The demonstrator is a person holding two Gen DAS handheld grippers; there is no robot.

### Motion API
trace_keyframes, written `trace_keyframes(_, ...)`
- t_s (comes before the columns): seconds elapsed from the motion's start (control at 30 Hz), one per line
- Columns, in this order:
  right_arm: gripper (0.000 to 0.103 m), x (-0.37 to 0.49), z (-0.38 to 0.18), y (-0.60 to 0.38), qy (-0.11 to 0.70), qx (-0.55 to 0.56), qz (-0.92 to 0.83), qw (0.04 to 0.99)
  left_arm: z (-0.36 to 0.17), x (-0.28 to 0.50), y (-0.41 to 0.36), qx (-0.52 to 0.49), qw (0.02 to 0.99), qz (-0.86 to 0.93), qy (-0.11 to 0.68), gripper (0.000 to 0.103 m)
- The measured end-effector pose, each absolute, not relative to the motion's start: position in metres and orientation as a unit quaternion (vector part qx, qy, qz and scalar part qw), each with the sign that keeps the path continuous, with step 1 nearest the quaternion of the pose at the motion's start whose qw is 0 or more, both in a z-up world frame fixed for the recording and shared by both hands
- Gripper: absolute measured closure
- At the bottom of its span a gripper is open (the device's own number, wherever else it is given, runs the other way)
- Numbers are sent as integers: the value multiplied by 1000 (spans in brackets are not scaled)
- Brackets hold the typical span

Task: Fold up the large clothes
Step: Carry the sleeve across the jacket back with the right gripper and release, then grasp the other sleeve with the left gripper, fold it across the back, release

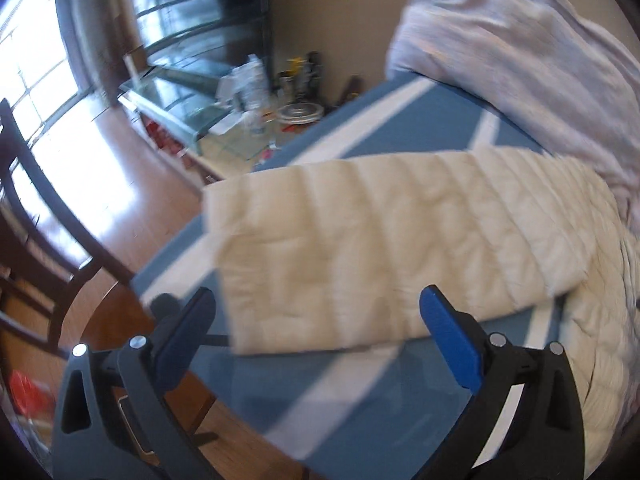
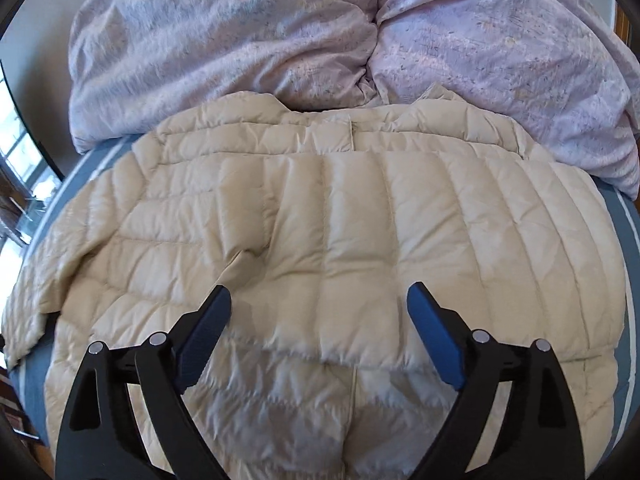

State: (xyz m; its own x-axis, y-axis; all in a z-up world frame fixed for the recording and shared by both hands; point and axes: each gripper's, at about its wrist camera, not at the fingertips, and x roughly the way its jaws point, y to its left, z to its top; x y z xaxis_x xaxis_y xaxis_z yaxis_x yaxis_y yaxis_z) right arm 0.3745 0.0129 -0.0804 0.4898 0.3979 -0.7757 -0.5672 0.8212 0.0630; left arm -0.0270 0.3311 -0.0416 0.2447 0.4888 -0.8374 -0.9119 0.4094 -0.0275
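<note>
Below, a cream quilted down jacket [image 2: 320, 240] lies on the blue white-striped bedsheet [image 1: 400, 120]; the left gripper [image 1: 316, 312] and right gripper [image 2: 319, 308] both gape wide, holding nothing.

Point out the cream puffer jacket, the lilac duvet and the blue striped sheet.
cream puffer jacket [image 2: 320, 216]: right wrist view, its quilted middle.
lilac duvet [image 2: 224, 40]: right wrist view, its left mound.
blue striped sheet [image 1: 420, 120]: left wrist view, a bare blue band.
</note>
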Motion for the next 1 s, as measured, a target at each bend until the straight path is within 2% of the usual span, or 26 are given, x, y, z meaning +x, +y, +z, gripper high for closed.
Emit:
trace_keyframes(0.03,12,373,-79,11,420,-97,285,856,-42,-31,332,-271,740,475,392,2)
trace_keyframes(0.17,11,369,-78,9,425,-87,301,849,-50,-45,339,-296,732,467,398,21)
trace_keyframes(0.3,11,363,-78,8,422,-92,307,848,-61,-44,346,-321,724,461,400,30)
trace_keyframes(0.5,11,362,-78,1,421,-88,305,850,-68,-46,349,-342,721,464,385,53)
trace_keyframes(0.57,11,364,-78,-2,423,-85,303,850,-68,-49,350,-350,720,466,377,76)
trace_keyframes(0.67,11,365,-79,-6,424,-82,303,849,-67,-51,351,-373,723,454,364,92)
trace_keyframes(0.87,11,368,-77,-19,419,-83,298,854,-48,-35,347,-346,731,462,364,96)
trace_keyframes(1.0,11,372,-74,-31,417,-81,292,857,-15,-12,339,-320,756,452,350,96)
